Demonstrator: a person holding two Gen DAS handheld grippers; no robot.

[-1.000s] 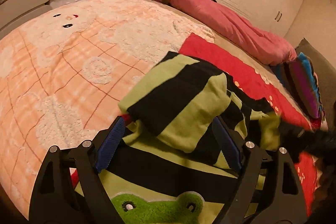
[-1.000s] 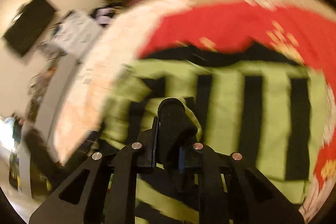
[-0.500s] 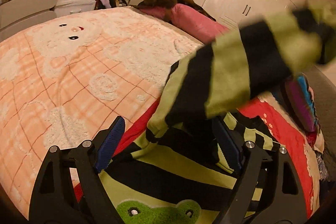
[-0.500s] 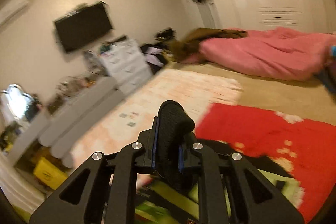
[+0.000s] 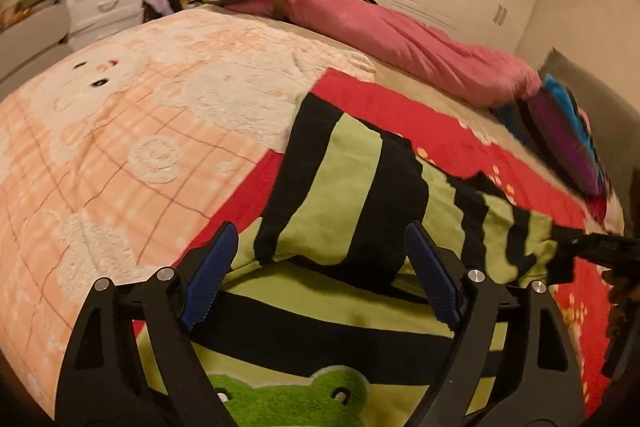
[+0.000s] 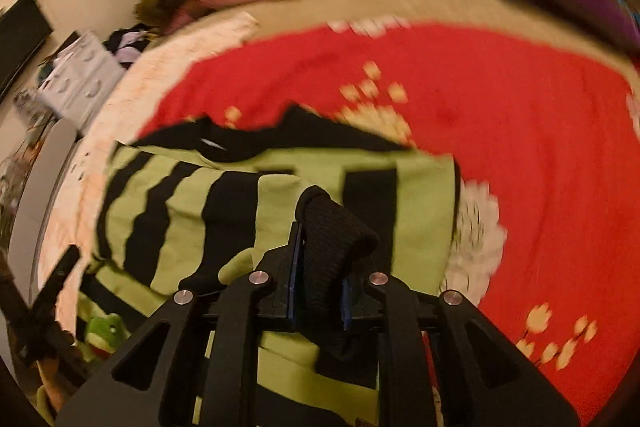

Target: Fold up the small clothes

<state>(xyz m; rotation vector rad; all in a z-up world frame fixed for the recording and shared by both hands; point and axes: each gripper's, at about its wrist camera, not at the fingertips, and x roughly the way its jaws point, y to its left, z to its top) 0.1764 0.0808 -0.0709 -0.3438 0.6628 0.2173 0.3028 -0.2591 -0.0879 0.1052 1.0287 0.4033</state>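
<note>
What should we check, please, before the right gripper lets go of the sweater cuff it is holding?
1. Right gripper clamped on the black cuff: ok.
2. Left gripper open, holding nothing: ok.
3. Sleeve carried across the sweater body: ok, it lies over the stripes.
4. Sleeve flat, without wrinkles: not ok, the fabric bunches near the cuff.
5. Sweater resting on the red blanket: ok.
6. Frog patch side free of folds: cannot tell, the left gripper hides part of it.
</note>
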